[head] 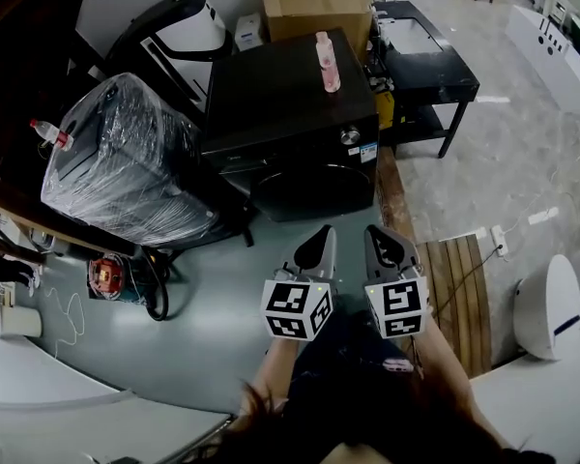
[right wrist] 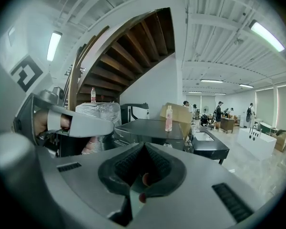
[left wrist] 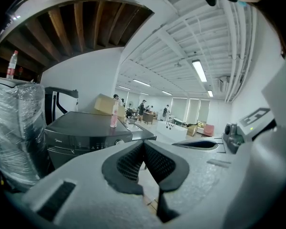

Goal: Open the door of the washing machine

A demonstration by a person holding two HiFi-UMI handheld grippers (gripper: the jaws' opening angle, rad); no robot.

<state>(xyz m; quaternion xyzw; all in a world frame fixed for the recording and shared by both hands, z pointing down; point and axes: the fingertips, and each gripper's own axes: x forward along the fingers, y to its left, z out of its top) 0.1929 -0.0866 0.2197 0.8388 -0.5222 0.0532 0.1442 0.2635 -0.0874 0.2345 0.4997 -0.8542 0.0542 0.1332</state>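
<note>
Facing washer [head: 300, 124], round door [head: 307, 189] shut, pink bottle [head: 327, 63] upright on top. Front panel [left wrist: 81, 144] marked "Midea", faint; blue sticker [head: 368, 153] by knob [head: 349, 135] too small to read. Left gripper [head: 321, 236] and right gripper [head: 377, 236] side by side, near door but apart from it, both with jaws closed together, gripping nothing.

bottle [head: 327, 63] on washing machine [head: 275, 104], box [head: 314, 3] behind

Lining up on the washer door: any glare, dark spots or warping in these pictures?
Head view: strong fisheye bend; washing machine front dim, door outline faint. Left gripper view: sharp, bright room. Right gripper view: black corners, bright ceiling lamp.
</note>
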